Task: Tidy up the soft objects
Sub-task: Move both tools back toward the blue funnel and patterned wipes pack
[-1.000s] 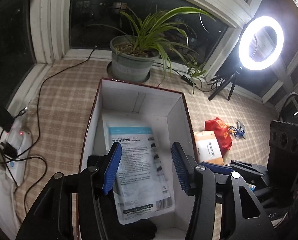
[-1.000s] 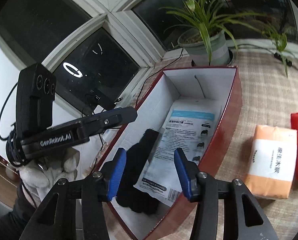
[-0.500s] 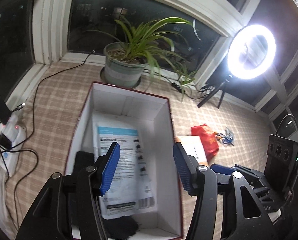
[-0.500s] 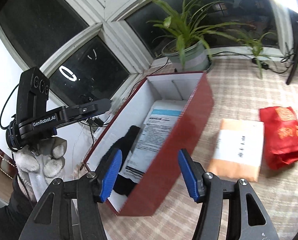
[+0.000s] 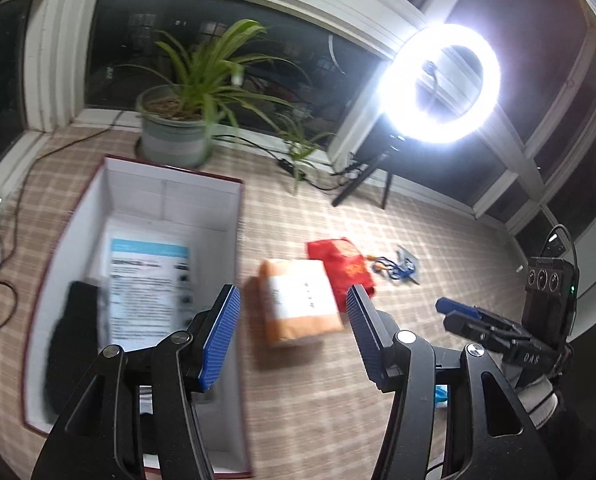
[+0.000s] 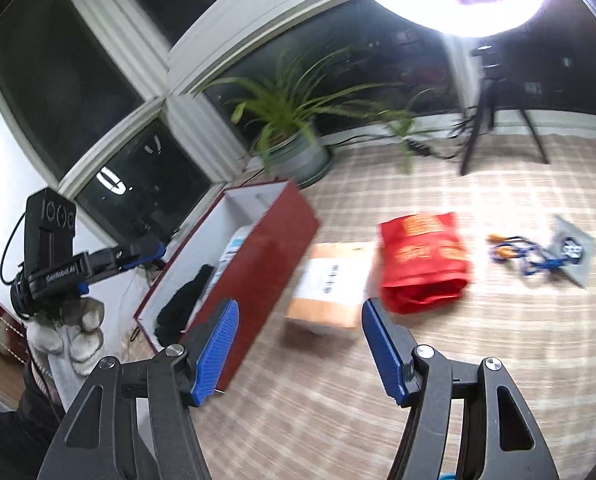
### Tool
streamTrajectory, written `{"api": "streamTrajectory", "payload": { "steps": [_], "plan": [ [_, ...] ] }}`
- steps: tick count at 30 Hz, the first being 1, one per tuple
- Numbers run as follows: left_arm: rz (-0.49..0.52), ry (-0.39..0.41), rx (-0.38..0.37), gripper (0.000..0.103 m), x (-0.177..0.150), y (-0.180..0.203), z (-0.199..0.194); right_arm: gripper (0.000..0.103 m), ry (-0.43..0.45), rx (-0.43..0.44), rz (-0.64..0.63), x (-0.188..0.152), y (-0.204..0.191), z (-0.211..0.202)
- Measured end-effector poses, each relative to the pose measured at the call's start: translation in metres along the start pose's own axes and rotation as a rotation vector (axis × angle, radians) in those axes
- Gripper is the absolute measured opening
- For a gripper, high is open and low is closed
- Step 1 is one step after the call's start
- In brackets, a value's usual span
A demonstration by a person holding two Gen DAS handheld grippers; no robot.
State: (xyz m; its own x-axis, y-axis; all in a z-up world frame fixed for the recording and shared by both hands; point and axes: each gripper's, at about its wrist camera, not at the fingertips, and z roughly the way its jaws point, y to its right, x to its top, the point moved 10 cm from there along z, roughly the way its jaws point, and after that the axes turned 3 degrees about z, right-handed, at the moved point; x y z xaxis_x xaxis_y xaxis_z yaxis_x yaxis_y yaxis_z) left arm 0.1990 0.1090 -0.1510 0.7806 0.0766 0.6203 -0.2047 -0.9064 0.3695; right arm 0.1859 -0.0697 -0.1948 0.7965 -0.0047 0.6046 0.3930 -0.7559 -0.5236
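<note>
Two items already lie inside the open red cardboard box with white lining (image 5: 234,216): a flat white-and-blue printed plastic packet (image 5: 150,288) and a black soft cloth bundle (image 5: 74,336) on its left side. Outside the box, on the checked beige surface (image 6: 418,380) (bench or floor, cannot tell), three items remain.

Left gripper (image 5: 290,336): its blue ribbed fingers stand apart, nothing between them. Jaws have just been opening slightly. Right gripper (image 6: 298,344): fingers likewise apart and empty; jaws have just been opening.

Next candidate, judged: the orange soft rectangular pack with white label (image 6: 330,284). It lies just beside the box's right wall, ahead of and below both grippers. In the right wrist view it sits framed between the two fingers, straight ahead. Its long axis runs roughly away from the camera, tilted a little toward the box, so the fingers would span its short width.

Red fabric bag with gold print (image 6: 422,260) touches or nearly touches the pack's far-right edge; cannot tell which through blur. Blue-and-orange lanyard with card (image 6: 538,256) lies well apart, further right.

Nearer hand, judged: right. The left gripper is also aimed at the pack.

Both views are motion-blurred.
</note>
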Motion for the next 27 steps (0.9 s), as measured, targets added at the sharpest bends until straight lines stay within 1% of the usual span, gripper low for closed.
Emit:
{"api": "streamTrajectory", "payload": {
  "steps": [3, 6, 8, 12, 17, 21, 25, 27],
  "plan": [
    [0.018, -0.009, -0.012, 0.055, -0.006, 0.021, 0.01, 0.063, 0.022, -0.021, 0.01, 0.001, 0.023, -0.022],
    [0.025, -0.025, -0.04, 0.055, -0.015, 0.041, 0.021, 0.069, 0.043, -0.037, 0.023, 0.001, 0.043, -0.042],
    [0.031, -0.047, -0.057, 0.055, -0.025, 0.054, 0.03, 0.069, 0.053, -0.049, 0.025, -0.001, 0.059, -0.058],
    [0.043, -0.104, -0.096, 0.055, -0.048, 0.079, 0.048, 0.069, 0.033, -0.106, 0.001, -0.012, 0.085, -0.082],
    [0.089, -0.197, -0.156, 0.055, -0.086, 0.117, 0.072, 0.069, -0.034, -0.163, 0.013, -0.044, 0.121, -0.111],
    [0.137, -0.255, -0.232, 0.055, -0.121, 0.149, 0.085, 0.069, -0.081, -0.188, 0.017, -0.075, 0.14, -0.124],
    [0.224, -0.26, -0.243, 0.055, -0.15, 0.172, 0.091, 0.069, -0.124, -0.216, -0.012, -0.11, 0.151, -0.133],
    [0.275, -0.259, -0.243, 0.055, -0.17, 0.184, 0.093, 0.069, -0.149, -0.236, -0.045, -0.126, 0.152, -0.133]
  ]
}}
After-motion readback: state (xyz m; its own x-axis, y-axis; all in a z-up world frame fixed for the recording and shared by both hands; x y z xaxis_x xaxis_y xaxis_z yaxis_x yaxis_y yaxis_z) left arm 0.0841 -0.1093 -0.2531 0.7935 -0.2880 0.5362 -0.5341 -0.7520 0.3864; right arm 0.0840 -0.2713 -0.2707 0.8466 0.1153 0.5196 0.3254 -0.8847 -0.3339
